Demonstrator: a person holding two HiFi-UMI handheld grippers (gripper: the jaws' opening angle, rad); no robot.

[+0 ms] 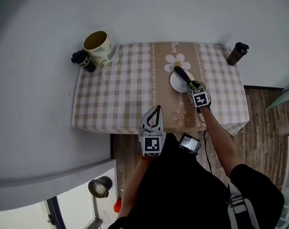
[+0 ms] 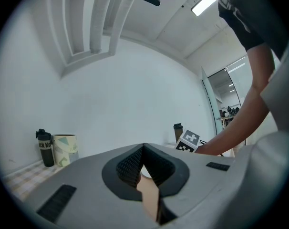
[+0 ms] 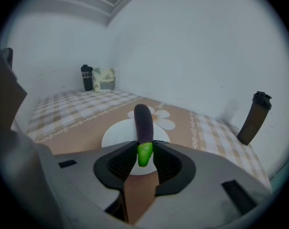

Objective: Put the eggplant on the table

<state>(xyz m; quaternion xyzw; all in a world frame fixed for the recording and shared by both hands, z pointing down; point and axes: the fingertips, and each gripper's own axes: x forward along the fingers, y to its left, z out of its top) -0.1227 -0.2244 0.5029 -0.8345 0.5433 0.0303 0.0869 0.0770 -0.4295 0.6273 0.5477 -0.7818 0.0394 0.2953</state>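
Observation:
A dark purple eggplant [image 1: 181, 75] with a green stem end [image 3: 145, 154] lies out over a white plate [image 1: 174, 84] on the checkered tablecloth [image 1: 116, 89]. My right gripper [image 1: 192, 87] is shut on that stem end, and the eggplant [image 3: 143, 120] points away from it over the plate [image 3: 117, 136]; whether it touches the plate I cannot tell. The left gripper [image 1: 157, 110] hovers at the table's front edge, left of the plate. Its jaws meet at the tips with nothing between them, as the left gripper [image 2: 143, 149] view shows.
A cream mug [image 1: 99, 46] and a black bottle [image 1: 83, 60] stand at the table's far left corner, and a dark bottle [image 1: 237, 53] stands at the far right corner. A white wall runs behind and to the left. Wooden floor [image 1: 263, 123] lies to the right.

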